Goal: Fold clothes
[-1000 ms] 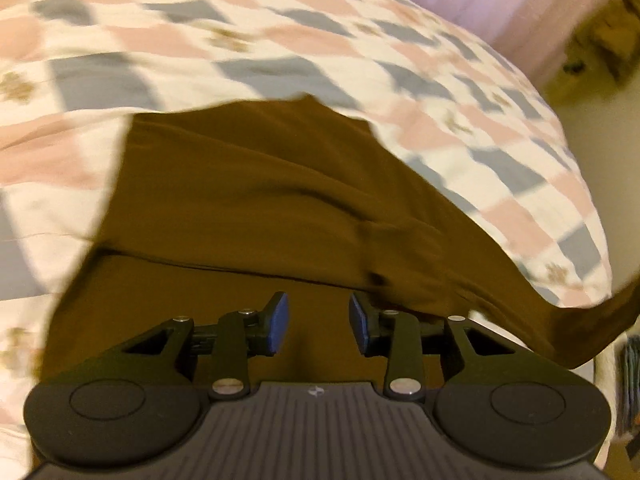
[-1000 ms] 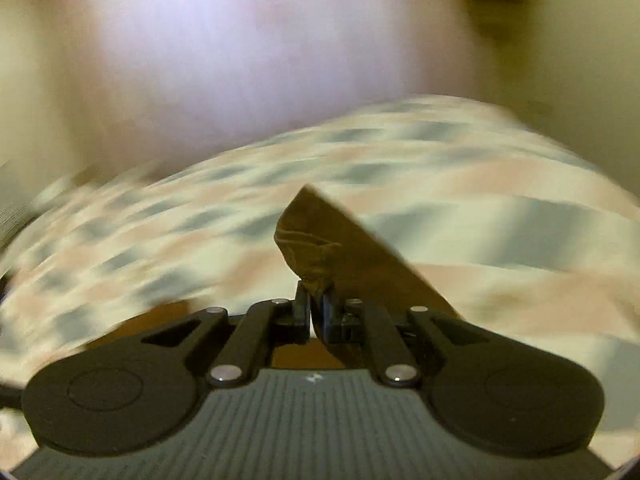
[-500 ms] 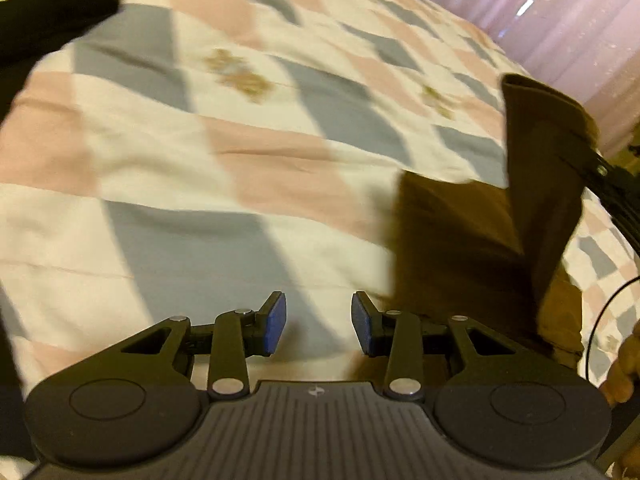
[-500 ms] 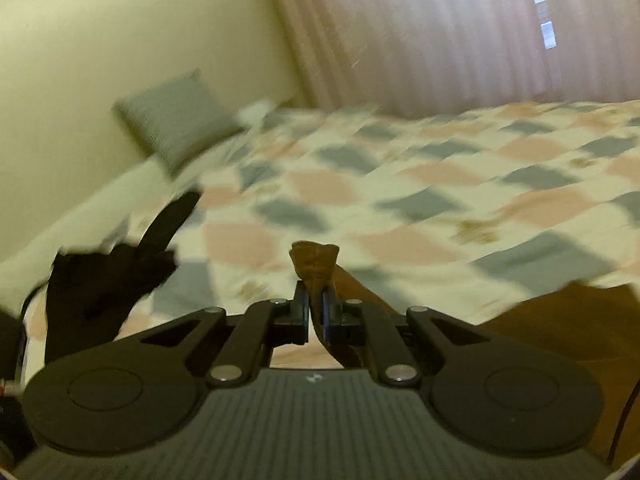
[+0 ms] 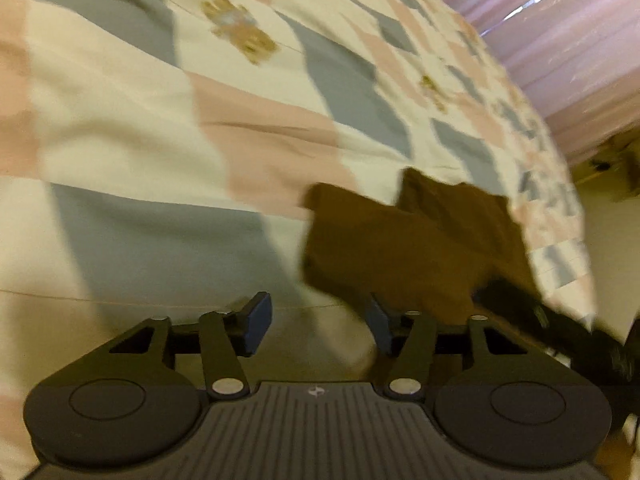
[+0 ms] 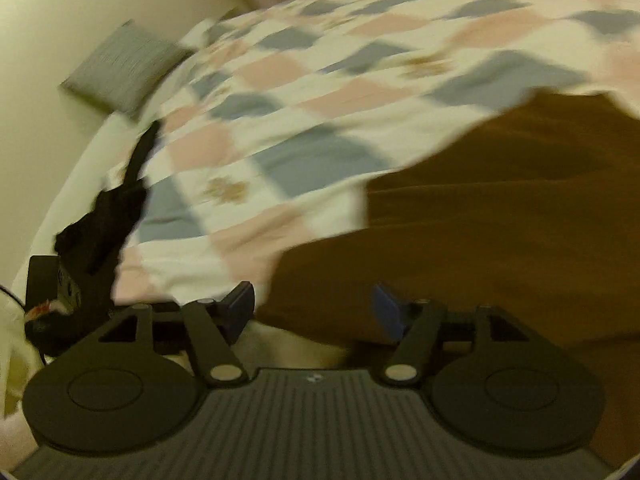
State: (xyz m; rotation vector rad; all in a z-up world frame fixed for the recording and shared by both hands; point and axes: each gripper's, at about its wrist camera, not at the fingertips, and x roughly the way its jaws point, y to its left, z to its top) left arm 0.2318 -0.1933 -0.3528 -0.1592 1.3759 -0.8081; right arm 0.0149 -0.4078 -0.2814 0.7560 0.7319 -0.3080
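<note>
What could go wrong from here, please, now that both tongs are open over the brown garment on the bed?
The brown garment looks bunched, not flat, so a fold may set crooked. The right tongs sit open at its near edge and could pinch the checked bedspread too. The black garment lies apart, near the bed's edge, and might slip.

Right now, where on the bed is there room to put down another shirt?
The widest bare stretch of the checkered bedspread lies left of the brown garment, running up toward the pink curtain. In the right wrist view, bare quilt also runs between the black clothing at the left edge and the brown garment. It is crowded where the brown garment lies, under both open grippers.
</note>
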